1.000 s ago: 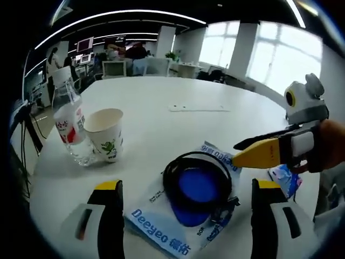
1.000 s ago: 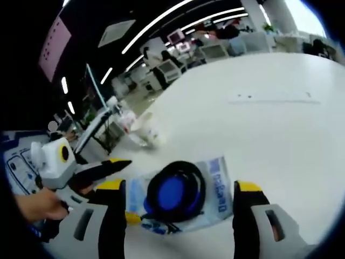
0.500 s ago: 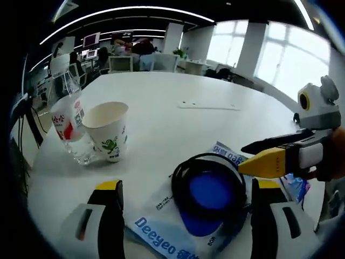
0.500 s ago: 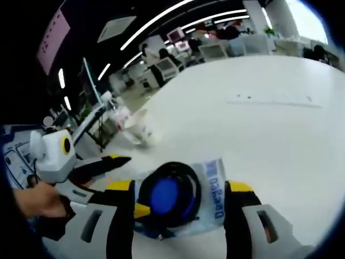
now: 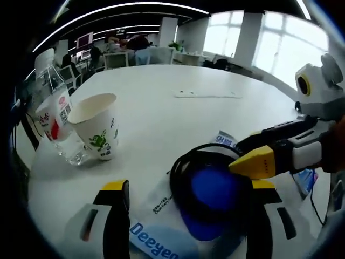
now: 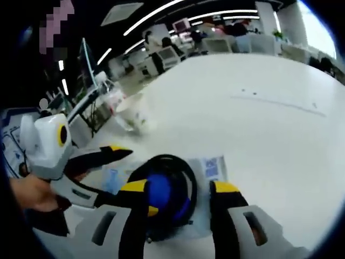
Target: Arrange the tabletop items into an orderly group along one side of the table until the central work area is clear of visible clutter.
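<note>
The blue disc [image 5: 213, 190] is round, deep blue and ringed by a coil of black cable [image 5: 180, 164]; it lies on a white packet [image 5: 161, 237] printed with blue letters that read "Deeyeo". In the left gripper view the disc sits just ahead of the left gripper [image 5: 188, 216], between its two yellow-tipped jaws, which stand spread wide on either side without touching it. The right gripper [image 5: 259, 156] comes into this view from the right, its yellow tip at the disc's right edge and a darker jaw above it.

In the right gripper view the right gripper [image 6: 178, 189] has its jaws drawn close about the blue disc [image 6: 164, 194] and the black cable [image 6: 170, 162]; whether they actually pinch it I cannot tell. The left gripper [image 6: 108, 162] lies just to the left, held by a hand [image 6: 32, 191].

Ahead and to the left of the left gripper stand a paper cup [image 5: 96, 124] with a green print and, touching it on its far side, a clear plastic bottle [image 5: 54, 110] with a red and white label. All rest on a white table [image 5: 178, 113]. A second blue packet [image 5: 306, 181] lies under the right gripper
</note>
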A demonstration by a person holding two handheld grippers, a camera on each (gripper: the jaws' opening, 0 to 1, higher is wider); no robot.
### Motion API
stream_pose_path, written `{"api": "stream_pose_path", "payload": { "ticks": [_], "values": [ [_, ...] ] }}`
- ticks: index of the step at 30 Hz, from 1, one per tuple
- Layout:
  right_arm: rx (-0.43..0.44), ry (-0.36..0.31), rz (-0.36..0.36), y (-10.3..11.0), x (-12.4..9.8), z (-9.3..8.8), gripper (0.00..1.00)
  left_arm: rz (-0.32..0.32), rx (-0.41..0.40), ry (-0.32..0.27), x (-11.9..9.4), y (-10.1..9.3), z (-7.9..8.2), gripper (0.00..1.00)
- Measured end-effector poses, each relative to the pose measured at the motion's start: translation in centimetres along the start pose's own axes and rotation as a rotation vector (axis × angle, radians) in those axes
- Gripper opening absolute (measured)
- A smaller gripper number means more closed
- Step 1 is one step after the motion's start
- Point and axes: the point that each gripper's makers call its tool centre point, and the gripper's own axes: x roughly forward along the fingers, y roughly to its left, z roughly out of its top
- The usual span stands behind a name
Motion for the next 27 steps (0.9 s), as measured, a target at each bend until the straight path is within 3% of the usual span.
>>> {"api": "stream_pose_path", "payload": {
  "ticks": [3, 8, 10, 15, 21, 27],
  "values": [
    [-0.019, 0.018, -0.009, 0.0, 0.3, -0.2, 0.35, 0.016, 0.004, 0.004, 0.1, 0.3, -0.2, 0.83],
    [-0.043, 0.048, -0.011, 0.3, 1.2, -1.0, 0.33, 0.026, -0.001, 0.009, 0.4, 0.4, -0.3, 0.8],
    [-0.04, 0.065, -0.012, 0.3, 1.4, -1.4, 0.3, 0.043, 0.034, 0.018, 0.6, 0.7, -0.5, 0.78],
    [-0.037, 0.055, -0.039, -0.2, 1.5, -1.8, 0.2, 0.032, 0.032, 0.004, 0.4, 0.4, -0.4, 0.75],
    [-0.047, 0.053, -0.045, -0.3, 1.4, -1.7, 0.19, 0.02, 0.034, -0.004, 0.5, -0.3, -0.2, 0.68],
    [-0.024, 0.041, -0.06, -0.5, 1.3, -1.6, 0.16, 0.02, 0.09, -0.025, 0.5, -1.2, 0.3, 0.56]
  ]
}}
